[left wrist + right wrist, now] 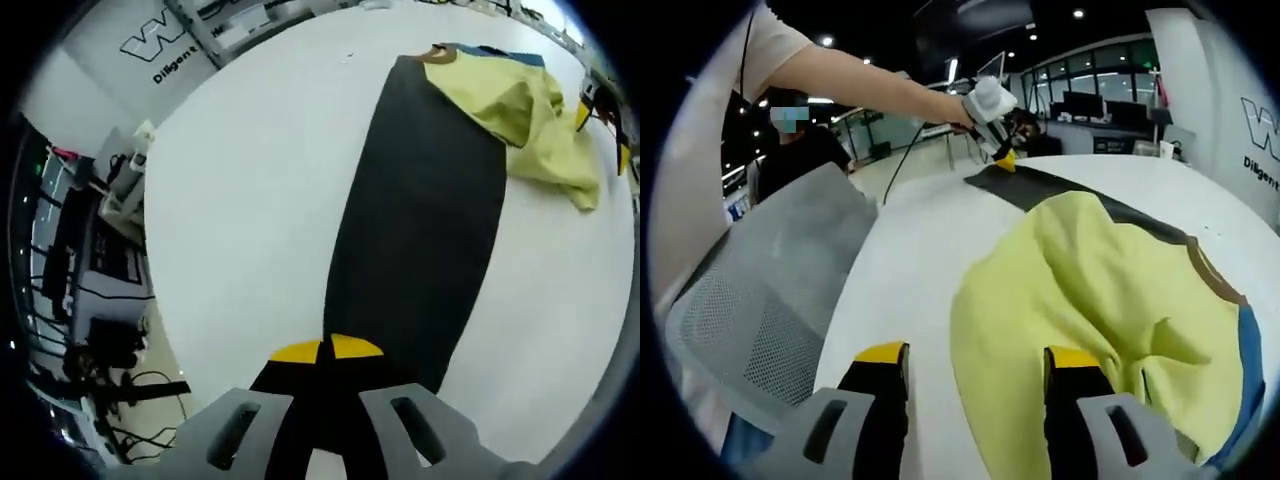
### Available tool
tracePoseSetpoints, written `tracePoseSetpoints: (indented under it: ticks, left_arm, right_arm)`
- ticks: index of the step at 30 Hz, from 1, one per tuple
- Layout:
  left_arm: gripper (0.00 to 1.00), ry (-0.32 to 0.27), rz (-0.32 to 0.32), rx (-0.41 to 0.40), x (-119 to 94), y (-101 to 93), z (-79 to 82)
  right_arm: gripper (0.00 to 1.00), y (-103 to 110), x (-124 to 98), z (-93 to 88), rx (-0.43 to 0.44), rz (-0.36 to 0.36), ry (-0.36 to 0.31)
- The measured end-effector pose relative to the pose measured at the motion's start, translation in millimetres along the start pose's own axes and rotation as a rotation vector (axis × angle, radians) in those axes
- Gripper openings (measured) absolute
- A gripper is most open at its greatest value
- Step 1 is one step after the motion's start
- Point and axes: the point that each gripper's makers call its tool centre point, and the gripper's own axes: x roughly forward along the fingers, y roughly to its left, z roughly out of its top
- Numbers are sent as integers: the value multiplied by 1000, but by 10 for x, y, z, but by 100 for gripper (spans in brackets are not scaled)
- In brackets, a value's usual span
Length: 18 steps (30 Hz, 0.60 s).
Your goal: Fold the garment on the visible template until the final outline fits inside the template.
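In the left gripper view, the left tongs [327, 352] have their two yellow-tipped jaws pressed together, and they rest on the near end of the long black rectangular template [420, 220]. I cannot tell if a bit of the template is pinched between them. The template lies flat on the round white surface [250, 200] and runs away to the far side. On its far end, partly over its right edge, lies the pale yellow fabric garment [525, 115], crumpled, with a brown neck band and a blue part at the far edge. On the white wall [110, 45] at the far left there is black writing, of which "Diligent" can be read under a large outline logo. At the left, beyond the surface, stand dark devices with cables [90, 300].

In the right gripper view, the right tongs [975, 360] hold their jaws wide apart, with nothing between them. The right jaw is over the near edge of the yellow garment [1090, 290], the left jaw is over the bare white surface [910, 250]. The black template [1060, 190] shows beyond the garment. At its far end the left tongs [1003, 160] touch it, held by the person's hand [955, 112]. A grey mesh chair [770, 270] stands at the left. On the right wall the letters "Dil" are readable.
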Motion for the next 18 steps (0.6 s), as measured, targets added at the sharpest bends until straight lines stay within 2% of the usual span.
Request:
tracePoseSetpoints:
  ticks: [3, 6, 8, 10, 13, 14, 17, 18]
  left_arm:
    - [2, 22, 9, 24, 50, 66, -37]
    - [3, 38, 4, 6, 98, 100, -77]
    - [4, 37, -3, -63, 117, 110, -92]
    - [5, 23, 12, -85, 113, 164, -90]
    - [8, -26, 19, -229, 70, 236, -92]
    - [9, -44, 36, -281, 44, 312, -117]
    - [12, -52, 76, -338, -31, 449, -234]
    - [12, -75, 77, -398, -74, 467, -265]
  right_arm:
    - [52, 8, -12, 9, 2, 0, -2]
    - [53, 7, -21, 10, 4, -3, -4]
    - [53, -2, -41, 17, 5, -11, -8]
    - [53, -8, -78, 36, 12, -19, -19]
    - [54, -18, -116, 35, 13, -29, -23]
    - [54, -22, -129, 32, 15, -32, -25]
    - [54, -31, -162, 21, 19, -42, -28]
    - [55, -30, -171, 18, 19, -45, -29]
